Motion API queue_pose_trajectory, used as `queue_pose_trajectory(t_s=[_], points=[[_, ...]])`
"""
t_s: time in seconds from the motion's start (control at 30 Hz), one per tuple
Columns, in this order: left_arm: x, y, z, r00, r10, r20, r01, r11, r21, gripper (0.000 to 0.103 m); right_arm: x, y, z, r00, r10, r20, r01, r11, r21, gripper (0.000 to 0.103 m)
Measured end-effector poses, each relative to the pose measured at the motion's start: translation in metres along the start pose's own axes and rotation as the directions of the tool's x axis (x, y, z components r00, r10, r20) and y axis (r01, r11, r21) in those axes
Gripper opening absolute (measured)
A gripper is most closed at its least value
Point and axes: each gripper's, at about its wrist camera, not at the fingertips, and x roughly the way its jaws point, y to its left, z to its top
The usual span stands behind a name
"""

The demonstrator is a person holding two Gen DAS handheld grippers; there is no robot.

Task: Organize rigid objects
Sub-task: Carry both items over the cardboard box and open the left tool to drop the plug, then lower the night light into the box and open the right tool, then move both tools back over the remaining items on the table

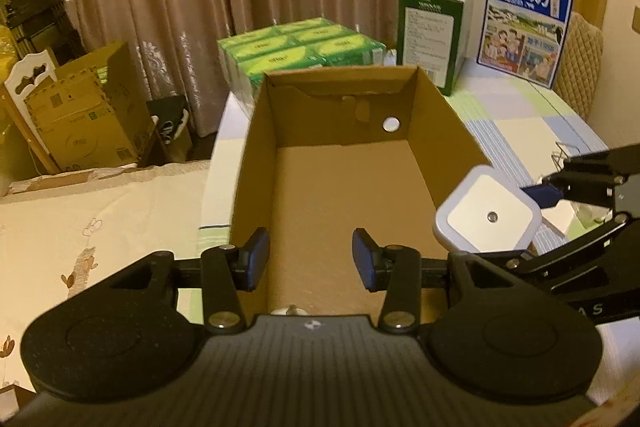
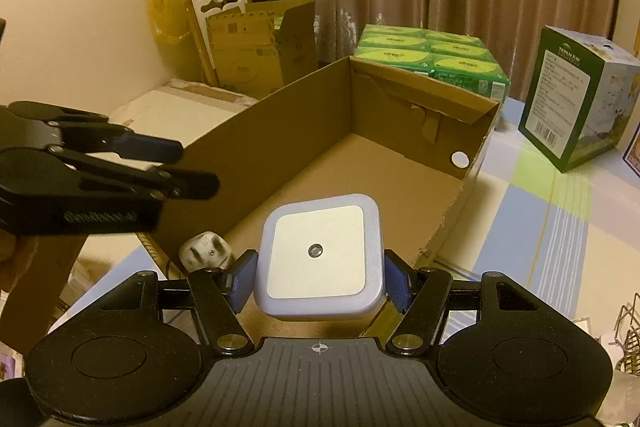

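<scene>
An open brown cardboard box (image 1: pixel 440 115) (image 2: pixel 476 163) stands on the table, its floor bare. My right gripper (image 2: pixel 320 281) is shut on a white square night light (image 2: pixel 320 255) with a small round sensor, holding it over the box's near right corner; the night light also shows in the left wrist view (image 1: pixel 488 215). My left gripper (image 1: pixel 310 263) is open and empty, over the box's near edge; it shows at the left of the right wrist view (image 2: pixel 180 167). A small white plug adapter (image 2: pixel 206 251) lies by the box's near left corner.
A pack of green boxes (image 1: pixel 304 47) sits behind the cardboard box. A green-and-white carton (image 1: pixel 434 27) and a blue milk carton (image 1: pixel 524 23) stand at the back right on the checked tablecloth (image 2: pixel 560 211). Wire racks (image 2: pixel 628 331) sit at the right edge.
</scene>
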Motion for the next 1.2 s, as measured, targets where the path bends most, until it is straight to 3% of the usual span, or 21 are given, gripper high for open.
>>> queue_pose_trajectory(t_s=[0.37,0.63,0.93,1.2], points=[[-0.018,0.014,-0.006,1.0,0.021,0.021,-0.019,0.998,-0.064,0.04,-0.008,-0.004,0.003,0.999,0.011,0.048,-0.014,0.998,0.058,0.065],[-0.049,-0.004,-0.006,0.998,0.003,0.061,0.002,0.997,-0.073,0.04,-0.067,-0.019,-0.008,0.99,-0.031,0.141,0.013,0.992,0.126,0.067],[-0.094,-0.065,0.002,0.985,-0.1,0.137,0.106,0.994,-0.036,0.044,-0.157,-0.041,-0.057,0.955,-0.191,0.225,0.139,0.964,0.227,0.074],[-0.115,-0.135,-0.004,0.96,-0.229,0.162,0.225,0.974,0.039,0.057,-0.227,-0.062,-0.142,0.907,-0.374,0.194,0.286,0.884,0.369,0.08]])
